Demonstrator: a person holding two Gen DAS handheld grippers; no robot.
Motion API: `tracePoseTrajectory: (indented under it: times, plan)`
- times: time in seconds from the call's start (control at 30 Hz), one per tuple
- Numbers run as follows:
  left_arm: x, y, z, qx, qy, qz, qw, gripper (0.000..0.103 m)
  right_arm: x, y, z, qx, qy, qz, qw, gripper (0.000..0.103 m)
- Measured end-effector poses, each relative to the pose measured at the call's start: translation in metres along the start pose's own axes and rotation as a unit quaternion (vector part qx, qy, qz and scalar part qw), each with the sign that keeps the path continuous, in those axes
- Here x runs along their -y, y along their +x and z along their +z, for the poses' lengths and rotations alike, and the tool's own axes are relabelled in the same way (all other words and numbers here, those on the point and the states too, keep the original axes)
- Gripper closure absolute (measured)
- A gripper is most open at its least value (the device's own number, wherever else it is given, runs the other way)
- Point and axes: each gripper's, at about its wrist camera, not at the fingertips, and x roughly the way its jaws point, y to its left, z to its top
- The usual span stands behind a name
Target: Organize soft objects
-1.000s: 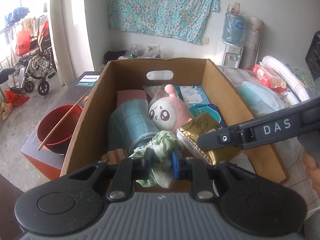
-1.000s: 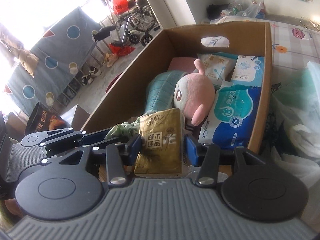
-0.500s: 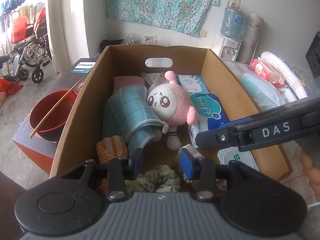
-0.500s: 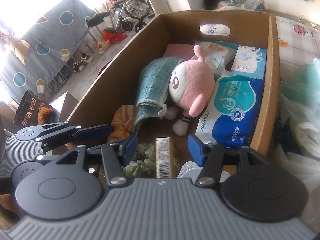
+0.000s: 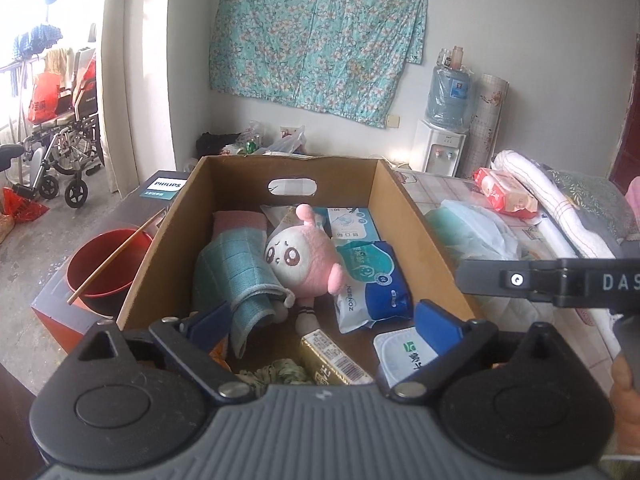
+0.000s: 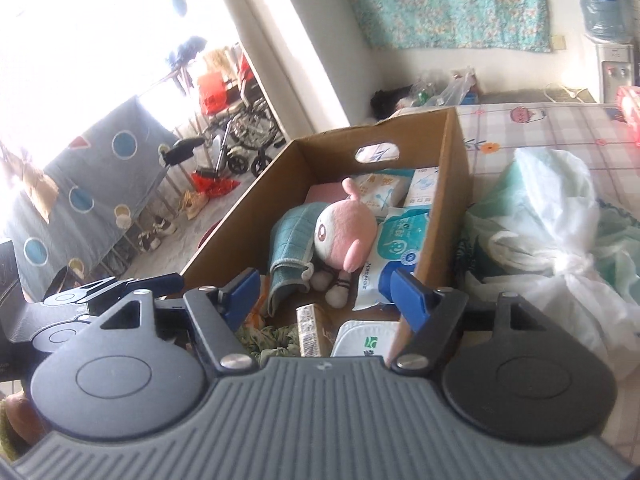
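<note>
the left gripper (image 5: 320, 322) hangs over the near end of the cardboard box (image 5: 420, 232) with its jaws swinging wide apart and nothing between the pads; the green crumpled cloth (image 5: 280, 372) and the gold tissue pack (image 5: 332, 358) lie loose on the box floor just below and ahead of it. the right gripper (image 6: 324, 294) sits over the same near end, a little toward the box's right wall, its jaws also opening and empty. from either claw the gold pack is the closest thing, its long axis running slantwise away from the near wall toward the pink plush toy (image 5: 304, 260), so it lies roughly along the fingers, not across them. farther in, the teal towel (image 5: 232, 276) drapes beside the plush on the left, and the blue wipes pack (image 5: 372, 284) lies along the right wall. a white lidded pack (image 5: 400, 354) rests nearest the right claw. judging by this, both hands look done here, and the next soft thing probably lies outside the box, on the right.
</note>
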Motion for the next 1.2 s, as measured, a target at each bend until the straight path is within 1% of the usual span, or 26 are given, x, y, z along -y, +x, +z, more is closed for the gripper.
tracePoseTrajectory:
  times: [0.03, 0.13, 0.27, 0.3, 0.37, 0.43, 0.5, 0.6, 0.67, 0.83, 0.9, 1.07, 1.2]
  plan:
    - [0.002, -0.001, 0.000, -0.001, -0.003, 0.002, 1.0000, 0.000, 0.004, -0.009, -0.005, 0.010, 0.011, -0.006, 1.000, 0.024]
    - [0.012, -0.007, -0.002, -0.005, -0.004, -0.002, 1.0000, 0.000, 0.015, -0.038, -0.023, 0.034, 0.039, -0.030, 0.998, 0.019]
    - [0.028, -0.012, -0.005, -0.014, 0.012, -0.004, 0.9998, 0.000, 0.023, -0.062, -0.043, 0.048, 0.045, -0.068, 0.996, 0.011]
    - [0.033, -0.013, -0.006, -0.015, 0.017, -0.001, 0.9997, 0.000, 0.023, -0.067, -0.050, 0.050, 0.047, -0.075, 0.995, 0.009]
    - [0.043, -0.017, -0.010, -0.016, 0.030, 0.007, 0.9994, 0.000, 0.025, -0.074, -0.058, 0.050, 0.052, -0.084, 0.994, 0.007]
    - [0.053, -0.021, -0.014, -0.014, 0.044, 0.026, 0.9986, 0.000, 0.025, -0.079, -0.062, 0.048, 0.049, -0.094, 0.993, 0.002]
    - [0.064, -0.024, -0.016, -0.009, 0.060, 0.049, 0.9969, 0.000, 0.024, -0.084, -0.065, 0.048, 0.039, -0.106, 0.992, 0.001]
    - [0.073, -0.024, -0.019, -0.009, 0.074, 0.064, 0.9952, 0.000, 0.020, -0.088, -0.066, 0.050, 0.026, -0.117, 0.992, 0.001]
    - [0.076, -0.023, -0.020, -0.020, 0.073, 0.062, 0.9952, 0.000, 0.019, -0.090, -0.065, 0.051, 0.026, -0.120, 0.991, 0.001]
    - [0.075, -0.016, -0.022, -0.061, 0.050, 0.045, 0.9959, 0.000, 0.018, -0.090, -0.065, 0.040, 0.026, -0.134, 0.990, 0.001]
    - [0.072, -0.015, -0.022, -0.070, 0.041, 0.043, 0.9958, 0.000, 0.017, -0.091, -0.066, 0.035, 0.025, -0.141, 0.989, 0.001]
    - [0.068, -0.019, -0.024, -0.075, 0.016, 0.050, 0.9958, 0.000, 0.013, -0.090, -0.069, 0.030, 0.019, -0.157, 0.987, 0.001]
    - [0.067, -0.022, -0.024, -0.078, 0.004, 0.051, 0.9956, 0.000, 0.009, -0.084, -0.070, 0.017, 0.007, -0.156, 0.988, 0.001]
